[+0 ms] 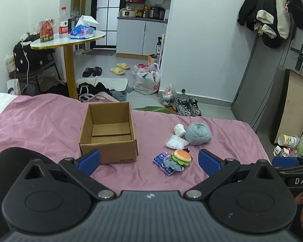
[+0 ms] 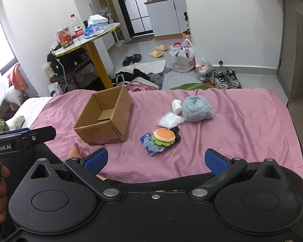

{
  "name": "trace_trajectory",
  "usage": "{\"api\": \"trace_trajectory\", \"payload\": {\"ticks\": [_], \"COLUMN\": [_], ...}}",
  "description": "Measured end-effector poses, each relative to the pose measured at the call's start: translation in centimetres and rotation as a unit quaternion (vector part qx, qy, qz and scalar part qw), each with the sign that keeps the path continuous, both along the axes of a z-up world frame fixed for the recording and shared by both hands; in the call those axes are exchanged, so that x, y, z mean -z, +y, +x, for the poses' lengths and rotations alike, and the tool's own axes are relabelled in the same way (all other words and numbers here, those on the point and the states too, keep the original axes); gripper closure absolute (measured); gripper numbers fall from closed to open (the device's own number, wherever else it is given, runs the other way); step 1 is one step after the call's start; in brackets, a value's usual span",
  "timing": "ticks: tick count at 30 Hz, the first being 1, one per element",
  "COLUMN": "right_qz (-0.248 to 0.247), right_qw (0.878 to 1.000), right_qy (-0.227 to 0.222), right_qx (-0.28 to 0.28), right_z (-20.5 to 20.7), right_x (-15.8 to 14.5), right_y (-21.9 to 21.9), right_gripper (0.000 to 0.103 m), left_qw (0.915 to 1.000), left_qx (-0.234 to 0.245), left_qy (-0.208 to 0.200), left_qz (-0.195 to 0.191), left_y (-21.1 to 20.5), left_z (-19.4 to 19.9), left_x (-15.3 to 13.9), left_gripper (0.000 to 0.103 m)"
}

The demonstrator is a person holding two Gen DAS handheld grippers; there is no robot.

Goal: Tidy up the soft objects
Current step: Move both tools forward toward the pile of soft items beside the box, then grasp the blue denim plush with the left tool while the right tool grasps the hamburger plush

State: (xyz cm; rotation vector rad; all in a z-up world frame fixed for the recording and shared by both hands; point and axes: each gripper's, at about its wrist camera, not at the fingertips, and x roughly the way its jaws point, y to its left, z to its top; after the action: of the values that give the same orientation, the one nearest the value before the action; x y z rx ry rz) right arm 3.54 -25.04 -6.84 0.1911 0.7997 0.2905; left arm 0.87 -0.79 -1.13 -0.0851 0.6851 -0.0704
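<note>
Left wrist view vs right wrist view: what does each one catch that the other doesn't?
Only the left wrist view shows the coats hung on the door and the bottles beside the bed. Only the right wrist view shows a bare foot on the sheet and the window side of the room. Both show the empty cardboard box, burger plush, grey fuzzy bundle, pink sheet and round table.

Matt corrugated cardboard box (image 1: 109, 133), fuzzy grey plush ball (image 1: 198, 133), wrinkled pink cloth sheet (image 1: 40, 121).

Black left tool (image 1: 149, 162) and right tool (image 2: 156, 160), ribbed blue pads (image 1: 209, 164).
</note>
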Motion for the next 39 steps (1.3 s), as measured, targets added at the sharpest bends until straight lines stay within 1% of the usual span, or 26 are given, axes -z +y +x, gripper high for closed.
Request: {"api": "trace_trajectory", "payload": {"ticks": [4, 7, 9, 15, 18, 24, 32, 39], "right_qz": [0.006, -0.004, -0.002, 0.007, 0.010, 0.014, 0.033, 0.057], "right_qw": [1.000, 1.000, 1.000, 1.000, 0.999, 0.999, 0.997, 0.994], "right_qy": [0.003, 0.005, 0.008, 0.020, 0.027, 0.040, 0.054, 0.072], "right_qx": [-0.001, -0.001, 0.000, 0.014, 0.020, 0.032, 0.049, 0.055], "right_z": [0.7, 1.3, 1.7, 3.2, 3.8, 4.9, 6.3, 7.3], "right_x": [0.7, 1.1, 1.4, 2.5, 3.1, 4.3, 5.7, 7.3], "right_y": [0.1, 0.6, 0.7, 0.7, 0.7, 0.6, -0.1, -0.3], "right_gripper": [0.000, 0.000, 0.000, 0.000, 0.000, 0.000, 0.000, 0.002], "left_qw": [0.9999, 0.9998, 0.9996, 0.9990, 0.9985, 0.9975, 0.9964, 0.9954], "left_qx": [0.000, -0.002, -0.006, 0.002, -0.001, -0.003, 0.003, 0.014], "left_qy": [0.011, 0.021, 0.028, 0.042, 0.052, 0.070, 0.083, 0.093], "left_qz": [-0.001, -0.005, -0.005, -0.011, -0.017, -0.012, -0.014, -0.016], "left_y": [0.0, 0.2, 0.3, 0.7, 1.0, 1.2, 0.6, -0.5], "left_z": [0.9, 1.7, 2.2, 3.8, 4.6, 6.0, 8.2, 10.2], "left_x": [0.9, 1.6, 2.1, 3.0, 3.6, 4.6, 5.4, 6.5], "left_gripper": [0.001, 0.001, 0.001, 0.002, 0.002, 0.002, 0.003, 0.003]}}
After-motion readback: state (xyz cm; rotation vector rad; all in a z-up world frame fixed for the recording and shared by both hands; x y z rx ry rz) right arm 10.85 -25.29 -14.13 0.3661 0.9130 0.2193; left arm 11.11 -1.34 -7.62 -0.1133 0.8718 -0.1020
